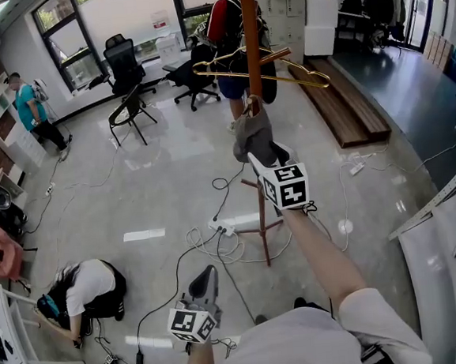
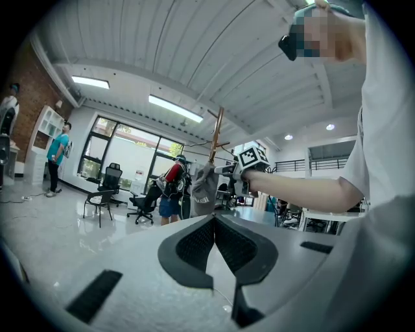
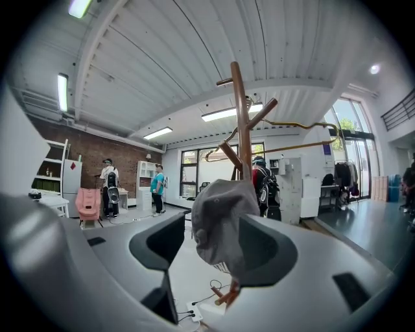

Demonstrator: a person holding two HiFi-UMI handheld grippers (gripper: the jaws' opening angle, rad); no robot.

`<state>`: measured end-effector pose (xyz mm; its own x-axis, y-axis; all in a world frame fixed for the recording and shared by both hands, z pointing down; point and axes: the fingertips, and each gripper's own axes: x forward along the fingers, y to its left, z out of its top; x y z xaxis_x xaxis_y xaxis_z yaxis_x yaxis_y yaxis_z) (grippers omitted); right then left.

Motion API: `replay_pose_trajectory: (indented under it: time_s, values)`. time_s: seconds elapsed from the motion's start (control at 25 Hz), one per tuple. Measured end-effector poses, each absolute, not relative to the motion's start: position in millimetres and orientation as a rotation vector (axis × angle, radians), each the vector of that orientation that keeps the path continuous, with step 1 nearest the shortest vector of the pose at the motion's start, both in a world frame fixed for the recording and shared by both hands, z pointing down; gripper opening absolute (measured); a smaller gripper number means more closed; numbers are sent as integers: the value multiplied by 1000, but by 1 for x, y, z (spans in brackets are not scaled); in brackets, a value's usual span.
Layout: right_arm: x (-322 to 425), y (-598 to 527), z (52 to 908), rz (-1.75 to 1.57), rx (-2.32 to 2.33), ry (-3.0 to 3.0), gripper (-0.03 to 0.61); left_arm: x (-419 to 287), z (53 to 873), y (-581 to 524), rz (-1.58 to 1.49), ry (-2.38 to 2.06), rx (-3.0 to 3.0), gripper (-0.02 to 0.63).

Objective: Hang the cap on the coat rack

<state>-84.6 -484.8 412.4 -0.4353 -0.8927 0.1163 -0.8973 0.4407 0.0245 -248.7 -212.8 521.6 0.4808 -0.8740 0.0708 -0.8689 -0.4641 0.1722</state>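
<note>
A grey cap (image 1: 253, 135) hangs from a peg on the brown wooden coat rack (image 1: 250, 40). My right gripper (image 1: 259, 160) is stretched out just below it. In the right gripper view the cap (image 3: 220, 224) droops between the widely parted jaws of that gripper (image 3: 215, 241), under the rack's pole (image 3: 242, 123); the left jaw stands clear of the cloth. My left gripper (image 1: 207, 272) is held low and near my body with nothing in it. Its dark pads (image 2: 194, 243) meet in the left gripper view, which looks toward the cap (image 2: 203, 185).
Wooden hangers (image 1: 281, 65) hang from the rack's arms. A power strip and cables (image 1: 224, 229) lie by its base. One person stands behind the rack (image 1: 226, 27), another crouches at the lower left (image 1: 87, 289). Office chairs (image 1: 130, 106) stand farther back, a long bench (image 1: 348, 103) to the right.
</note>
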Motion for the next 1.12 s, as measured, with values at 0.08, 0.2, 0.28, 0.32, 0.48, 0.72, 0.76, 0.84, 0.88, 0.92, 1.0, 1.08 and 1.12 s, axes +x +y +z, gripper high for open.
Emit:
replay_pose_trajectory:
  time_s: [0.08, 0.2, 0.28, 0.32, 0.48, 0.72, 0.76, 0.84, 0.88, 0.92, 1.0, 1.08, 1.12]
  values:
    - [-84, -473, 411, 57, 1593, -2580, 229, -247, 520, -209, -42, -1507, 2545, 11]
    - [-79, -453, 416, 60, 1577, -2598, 229, -244, 521, -205, -37, -1504, 2552, 11]
    - [-78, -441, 418, 56, 1568, -2605, 229, -244, 519, -202, -35, -1503, 2554, 11]
    - [-77, -435, 418, 51, 1563, -2610, 229, -245, 518, -201, -34, -1502, 2554, 11]
    - [-76, -410, 417, 57, 1520, -2658, 224, -248, 516, -196, -30, -1498, 2557, 11]
    - [-73, -365, 424, 54, 1458, -2705, 118, -249, 517, -189, -24, -1487, 2575, 11]
    - [-74, -358, 428, 64, 1437, -2716, 106, -249, 518, -189, -24, -1485, 2580, 11]
    - [-76, -341, 434, 83, 1400, -2740, 72, -248, 518, -187, -23, -1482, 2589, 11]
    - [-77, -333, 435, 89, 1385, -2753, 55, -247, 517, -186, -25, -1481, 2594, 11]
    - [-77, -325, 436, 93, 1370, -2771, 36, -246, 515, -186, -28, -1480, 2598, 11]
    - [-80, -308, 436, 107, 1329, -2828, 25, -243, 510, -186, -33, -1480, 2609, 11]
    - [-83, -294, 441, 133, 1291, -2880, 21, -241, 506, -186, -32, -1481, 2623, 11]
    - [-84, -288, 446, 144, 1277, -2891, 20, -240, 505, -186, -32, -1482, 2628, 11]
